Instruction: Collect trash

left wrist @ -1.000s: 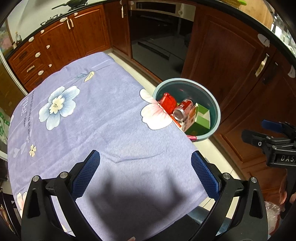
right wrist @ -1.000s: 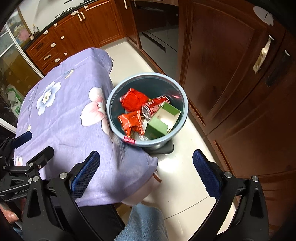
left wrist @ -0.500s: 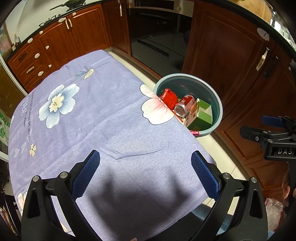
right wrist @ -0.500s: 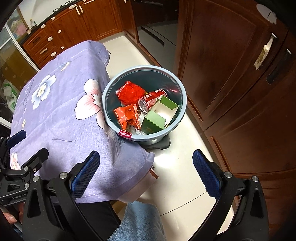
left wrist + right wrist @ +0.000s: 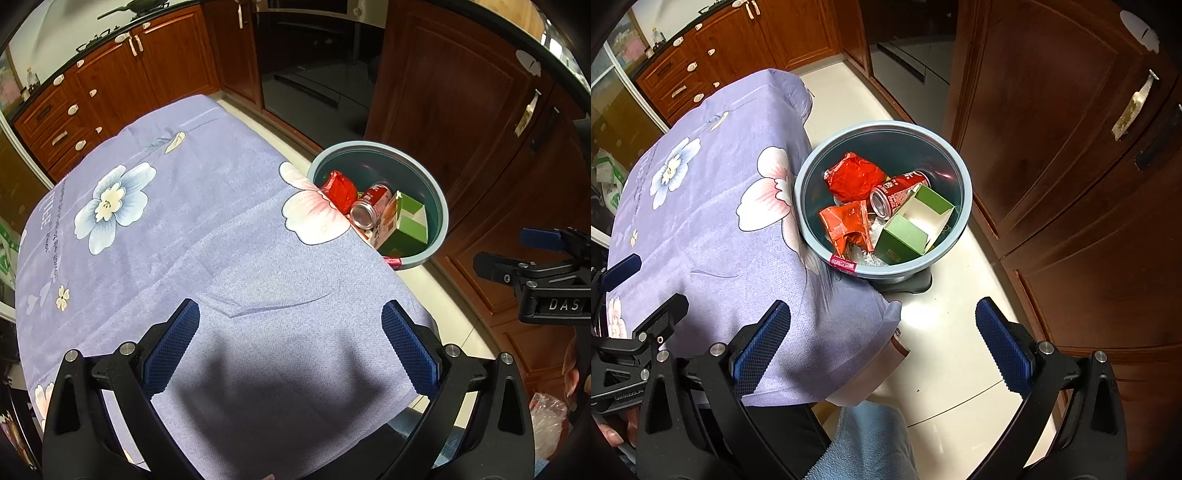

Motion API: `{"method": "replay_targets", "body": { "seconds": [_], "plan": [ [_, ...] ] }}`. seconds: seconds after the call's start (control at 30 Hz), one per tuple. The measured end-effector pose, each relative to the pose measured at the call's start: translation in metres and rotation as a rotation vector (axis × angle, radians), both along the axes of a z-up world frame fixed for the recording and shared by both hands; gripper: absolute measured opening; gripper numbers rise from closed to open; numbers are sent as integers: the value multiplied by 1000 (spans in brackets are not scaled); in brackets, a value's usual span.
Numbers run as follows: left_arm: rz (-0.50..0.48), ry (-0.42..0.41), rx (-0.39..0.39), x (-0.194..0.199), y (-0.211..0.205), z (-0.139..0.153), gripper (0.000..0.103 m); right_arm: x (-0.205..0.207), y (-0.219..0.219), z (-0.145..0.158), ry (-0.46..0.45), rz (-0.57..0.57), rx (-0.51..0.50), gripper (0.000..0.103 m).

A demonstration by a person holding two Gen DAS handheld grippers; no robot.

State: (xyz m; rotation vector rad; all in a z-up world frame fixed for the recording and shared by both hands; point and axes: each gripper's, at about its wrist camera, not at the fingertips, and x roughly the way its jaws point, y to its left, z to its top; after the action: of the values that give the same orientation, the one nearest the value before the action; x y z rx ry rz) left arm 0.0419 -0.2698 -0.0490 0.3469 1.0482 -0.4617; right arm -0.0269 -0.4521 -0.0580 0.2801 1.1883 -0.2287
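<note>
A blue-grey bin (image 5: 955, 166) (image 5: 441, 206) stands on the floor beside the table's right edge. Inside lie a red wrapper (image 5: 855, 177), an orange-red packet (image 5: 846, 225), a red soda can (image 5: 897, 194) (image 5: 369, 208) and an open green box (image 5: 916, 225) (image 5: 410, 221). My left gripper (image 5: 291, 345) hovers open over the purple flowered tablecloth (image 5: 184, 229), with nothing between its fingers. My right gripper (image 5: 882, 345) is open and empty above the table corner and floor, nearer me than the bin.
Brown wooden cabinets (image 5: 1071, 147) and a dark oven front (image 5: 314, 74) ring the pale floor (image 5: 953, 332). A light blue cloth (image 5: 871, 443) lies low in the right wrist view. A crumpled clear bag (image 5: 546, 417) sits at the lower right of the left wrist view.
Both grippers have drawn back and up slightly, so the bin sits a little farther off in each view. Both stay open and empty.
</note>
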Motion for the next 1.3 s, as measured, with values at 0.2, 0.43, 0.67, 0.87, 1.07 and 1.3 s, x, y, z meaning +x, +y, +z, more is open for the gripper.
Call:
{"method": "replay_targets", "body": {
  "seconds": [0.2,0.43,0.67,0.87,1.07,1.3],
  "plan": [
    [-1,6,7,0,-1,-7,99,1,0,-3,6,1,1,96],
    [-13,15,20,-1,-3,-12,99,1,-2,-6,8,-5,3,96],
    [-41,11,28,-5,-8,-14,99,1,-3,-6,4,-6,2,96],
    [-42,3,9,-5,-7,-11,99,2,-4,-8,10,-7,2,96],
    [-36,6,10,-4,-8,-11,99,4,-4,-8,12,-5,-1,96],
    [-34,18,17,-4,-9,-14,99,4,-5,-9,16,-8,-2,96]
  ]
}}
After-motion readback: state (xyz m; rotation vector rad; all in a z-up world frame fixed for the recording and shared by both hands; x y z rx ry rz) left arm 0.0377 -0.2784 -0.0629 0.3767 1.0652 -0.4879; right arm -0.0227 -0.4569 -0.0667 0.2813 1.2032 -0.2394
